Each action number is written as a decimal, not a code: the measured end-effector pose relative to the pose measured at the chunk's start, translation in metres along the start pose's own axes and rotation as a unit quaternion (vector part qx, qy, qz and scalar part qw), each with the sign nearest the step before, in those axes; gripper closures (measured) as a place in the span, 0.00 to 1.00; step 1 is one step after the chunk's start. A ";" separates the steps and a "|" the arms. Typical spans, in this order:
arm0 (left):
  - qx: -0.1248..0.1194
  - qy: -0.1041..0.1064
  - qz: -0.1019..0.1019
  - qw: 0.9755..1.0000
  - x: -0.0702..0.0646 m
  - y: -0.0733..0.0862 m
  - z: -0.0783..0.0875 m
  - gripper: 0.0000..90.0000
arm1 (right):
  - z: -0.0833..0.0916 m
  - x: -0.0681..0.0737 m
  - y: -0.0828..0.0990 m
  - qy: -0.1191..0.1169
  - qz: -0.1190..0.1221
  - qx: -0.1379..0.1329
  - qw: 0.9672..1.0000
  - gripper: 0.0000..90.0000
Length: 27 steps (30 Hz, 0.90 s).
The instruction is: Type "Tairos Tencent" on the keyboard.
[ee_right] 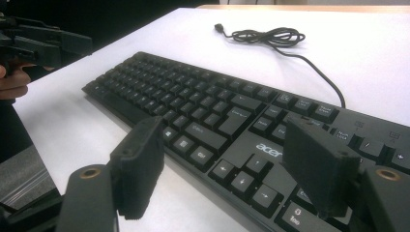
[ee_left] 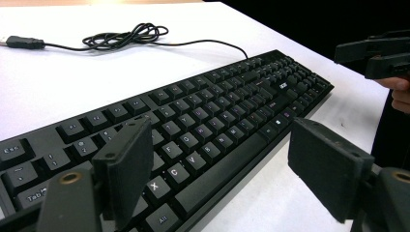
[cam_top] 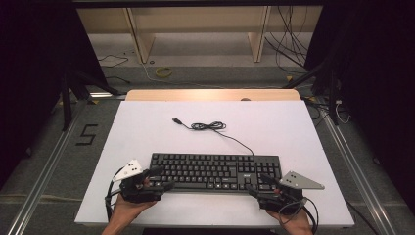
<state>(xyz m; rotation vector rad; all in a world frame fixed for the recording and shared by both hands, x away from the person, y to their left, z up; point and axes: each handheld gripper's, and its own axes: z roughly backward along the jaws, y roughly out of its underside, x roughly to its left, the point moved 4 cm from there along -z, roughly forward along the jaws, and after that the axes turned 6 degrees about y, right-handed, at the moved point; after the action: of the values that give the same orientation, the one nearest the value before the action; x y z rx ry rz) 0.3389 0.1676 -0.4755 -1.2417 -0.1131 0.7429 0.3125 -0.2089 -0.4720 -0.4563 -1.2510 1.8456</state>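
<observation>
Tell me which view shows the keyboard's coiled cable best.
The high view: the cable lies whole from above, from its plug to the keyboard. The left gripper view and right gripper view show its coil far off and flattened.

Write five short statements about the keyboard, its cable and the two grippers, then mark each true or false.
1. The black keyboard lies flat on the white table. True.
2. The keyboard's cable is plugged into a computer. False: its plug lies loose on the table, the cable partly coiled behind the keyboard.
3. The left gripper is at the keyboard's left end with its jaws open. True.
4. The right gripper has lifted the keyboard's right end. False: its jaws are open at the right end and the keyboard lies flat.
5. A mouse sits beside the keyboard. False: only the keyboard and its cable lie on the table.
</observation>
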 end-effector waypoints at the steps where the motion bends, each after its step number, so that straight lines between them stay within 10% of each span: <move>1: 0.000 0.000 0.000 1.000 0.000 0.000 0.000 0.27 | 0.000 0.000 0.000 0.000 0.000 0.000 1.000 0.36; 27: 0.001 -0.014 0.010 1.000 0.005 0.000 0.001 0.28 | -0.023 0.017 -0.013 -0.022 0.007 0.008 1.000 0.36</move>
<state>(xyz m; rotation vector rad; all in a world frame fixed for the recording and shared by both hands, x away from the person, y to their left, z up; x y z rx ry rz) 0.3425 0.1712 -0.4772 -1.2313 -0.1237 0.7776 0.3242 -0.1801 -0.4674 -0.4180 -1.2652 1.8855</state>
